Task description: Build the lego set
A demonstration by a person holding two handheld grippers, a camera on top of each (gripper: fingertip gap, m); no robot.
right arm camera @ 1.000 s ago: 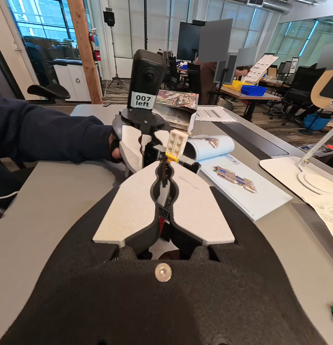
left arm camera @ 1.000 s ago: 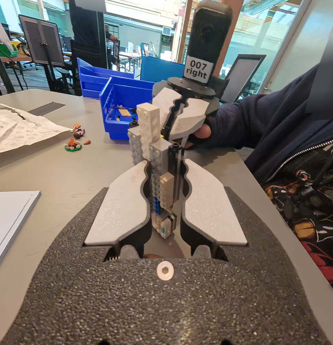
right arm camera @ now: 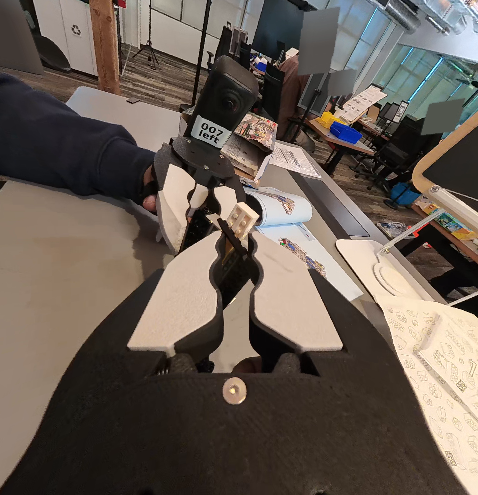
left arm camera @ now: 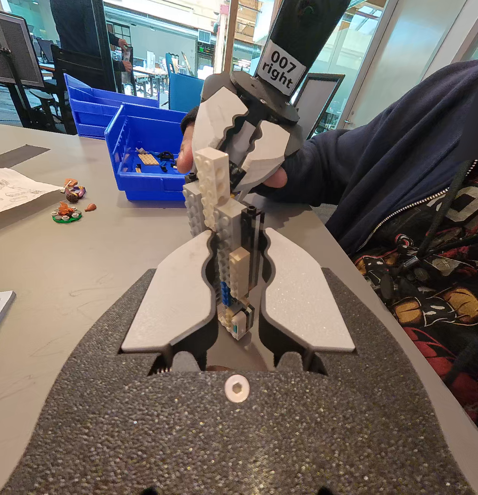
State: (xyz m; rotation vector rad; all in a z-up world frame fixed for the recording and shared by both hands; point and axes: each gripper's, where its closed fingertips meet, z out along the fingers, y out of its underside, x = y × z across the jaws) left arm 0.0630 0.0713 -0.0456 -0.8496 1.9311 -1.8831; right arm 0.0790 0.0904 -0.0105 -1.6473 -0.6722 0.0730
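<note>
Grey and white bricks make up the long brick assembly clamped between the left gripper pads, its long axis running forward past the fingertips. Beyond it, the right gripper stands part-open around its black strip; contact unclear. A blue bin sits farther left on the worktop.

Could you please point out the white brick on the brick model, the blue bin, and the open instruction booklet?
white brick [left arm camera: 212,171]: left wrist view, on its side face.
blue bin [left arm camera: 144,182]: left wrist view, on its front wall.
instruction booklet [right arm camera: 291,211]: right wrist view, on its curled page.
</note>
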